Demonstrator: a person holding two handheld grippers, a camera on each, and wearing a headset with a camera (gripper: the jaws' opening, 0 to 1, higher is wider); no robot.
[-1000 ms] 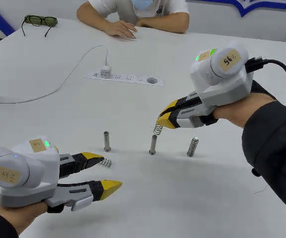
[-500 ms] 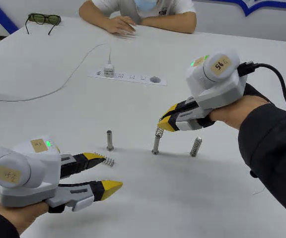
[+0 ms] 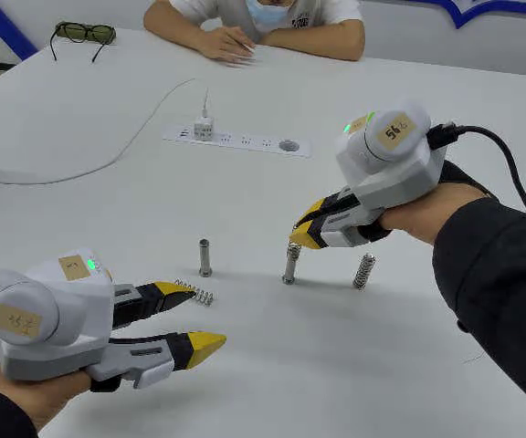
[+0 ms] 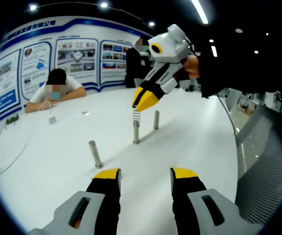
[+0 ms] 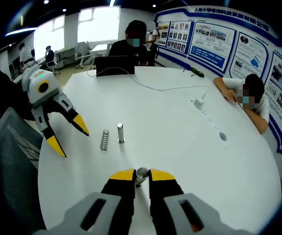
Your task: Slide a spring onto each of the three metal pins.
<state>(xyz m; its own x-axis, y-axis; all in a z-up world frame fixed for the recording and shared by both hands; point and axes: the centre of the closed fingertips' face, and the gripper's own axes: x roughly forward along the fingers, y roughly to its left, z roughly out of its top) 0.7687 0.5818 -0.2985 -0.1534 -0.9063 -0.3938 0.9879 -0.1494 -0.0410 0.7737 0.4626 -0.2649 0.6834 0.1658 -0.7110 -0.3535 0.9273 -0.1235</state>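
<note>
Right fingers [image 5: 123, 176]: pinched by the right gripper [image 3: 296, 239] on a spring [image 5: 141, 173], at the top of the middle pin [image 3: 289, 270].
Left fingers [image 4: 106, 175]: spread, with the left gripper [image 3: 201, 316] gripping nothing (tips low over the table).
Pins: three, upright in a row; the left pin [image 3: 205, 257] was bare.
Springs: three; one pinched, a sleeved spring [image 3: 363, 270] on the right pin [image 3: 361, 284], and a loose spring [image 3: 197, 293] lying just beside the left gripper.
Power strip [image 3: 245, 143]: one white plug [image 3: 204, 128] in it.

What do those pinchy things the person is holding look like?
The left hand-held gripper and right hand-held gripper each have a white-and-grey body, black jaws with yellow tips, a green light and a tan numbered sticker. A black cable leaves the right one. The sleeves are dark.
</note>
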